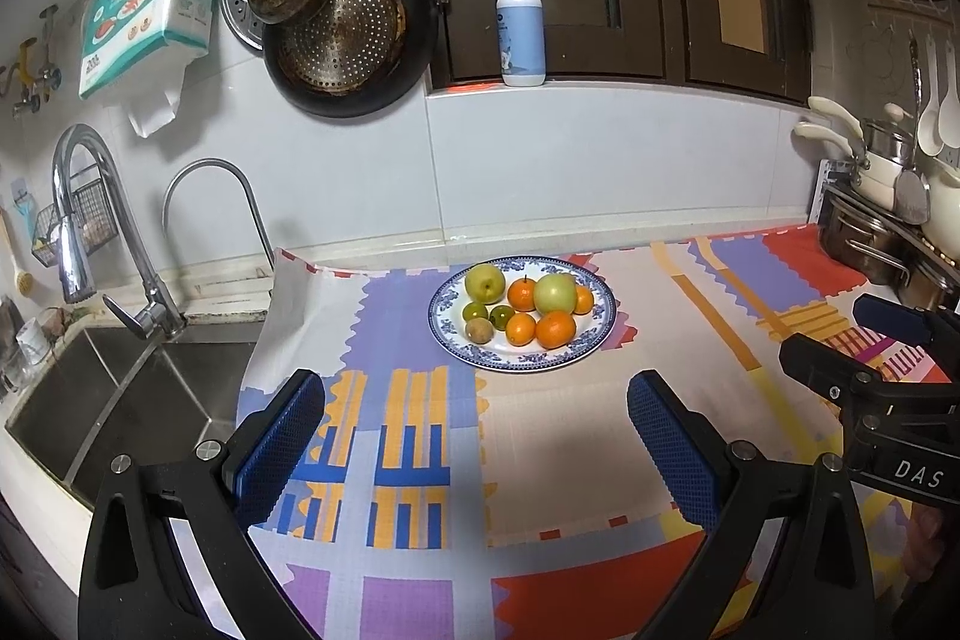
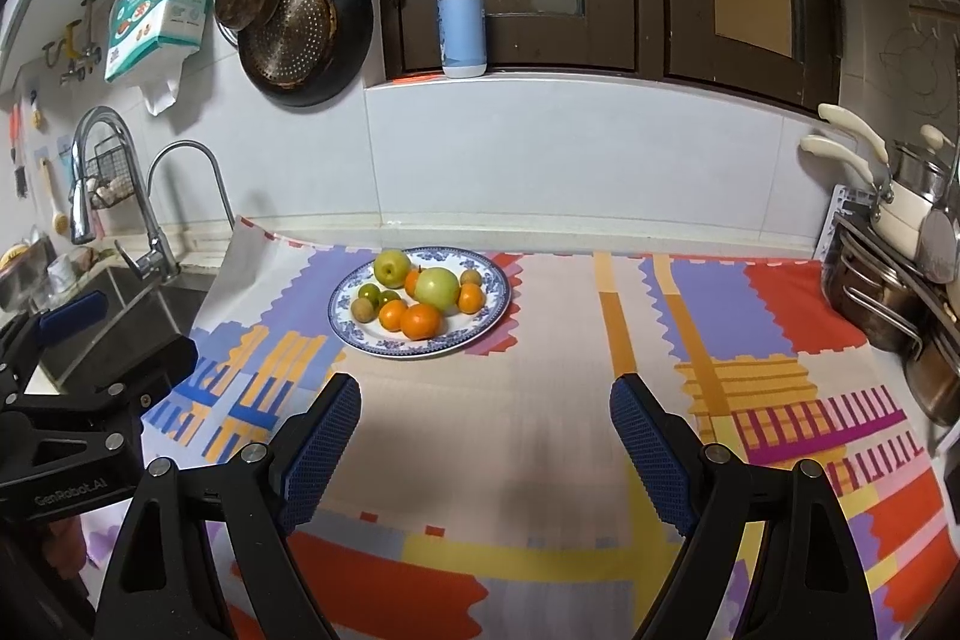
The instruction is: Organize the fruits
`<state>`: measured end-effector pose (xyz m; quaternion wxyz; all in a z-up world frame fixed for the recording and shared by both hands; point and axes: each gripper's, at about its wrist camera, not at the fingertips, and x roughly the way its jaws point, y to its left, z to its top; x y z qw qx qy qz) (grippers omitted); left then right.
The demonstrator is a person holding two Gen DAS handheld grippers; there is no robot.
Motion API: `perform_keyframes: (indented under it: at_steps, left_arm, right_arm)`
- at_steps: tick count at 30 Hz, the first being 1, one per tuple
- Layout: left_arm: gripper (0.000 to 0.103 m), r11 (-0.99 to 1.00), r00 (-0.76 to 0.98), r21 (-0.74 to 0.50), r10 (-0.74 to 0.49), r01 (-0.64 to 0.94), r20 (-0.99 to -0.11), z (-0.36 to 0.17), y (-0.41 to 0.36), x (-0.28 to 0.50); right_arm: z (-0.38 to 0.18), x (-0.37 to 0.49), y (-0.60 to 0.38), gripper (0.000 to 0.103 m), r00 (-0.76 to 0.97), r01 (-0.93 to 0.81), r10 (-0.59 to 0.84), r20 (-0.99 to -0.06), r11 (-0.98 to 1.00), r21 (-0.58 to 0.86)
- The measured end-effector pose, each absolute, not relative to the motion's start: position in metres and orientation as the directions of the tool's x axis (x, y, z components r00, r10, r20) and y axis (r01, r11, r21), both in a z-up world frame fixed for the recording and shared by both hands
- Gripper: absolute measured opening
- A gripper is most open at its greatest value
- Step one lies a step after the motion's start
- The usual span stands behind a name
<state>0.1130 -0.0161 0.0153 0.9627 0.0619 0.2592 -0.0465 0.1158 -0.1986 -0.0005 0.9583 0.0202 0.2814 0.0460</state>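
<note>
A blue-and-white plate (image 1: pixel 591 340) sits on a colourful patterned mat, holding two green apples (image 1: pixel 485 281), several oranges (image 1: pixel 555 328), small green citrus and a brown kiwi (image 1: pixel 479 330). The plate also shows in the right wrist view (image 2: pixel 348 322), with the fruits (image 2: pixel 438 287) on it. My left gripper (image 1: pixel 477 421) is open and empty, well short of the plate. My right gripper (image 2: pixel 485 421) is open and empty, to the right of and nearer than the plate. Each gripper appears at the edge of the other's view.
A steel sink (image 1: pixel 120 400) with two faucets lies left of the mat. Pans (image 1: pixel 348 34) hang on the wall. A soap bottle (image 1: pixel 521 34) stands on the window ledge. Pots and utensils (image 2: pixel 900 268) crowd the right edge.
</note>
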Motion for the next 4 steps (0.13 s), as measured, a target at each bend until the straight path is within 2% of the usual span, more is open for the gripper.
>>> perform_keyframes:
  at_steps: [4]
  left_arm:
    - [0.103, 0.988, 0.859, 0.096, -0.057, 0.121, -0.508, 0.0143, -0.0153, 0.1145]
  right_arm:
    - [-0.0009, 0.1165, -0.198, 0.086, 0.837, -0.078, 0.099, -0.539, 0.995, 0.063]
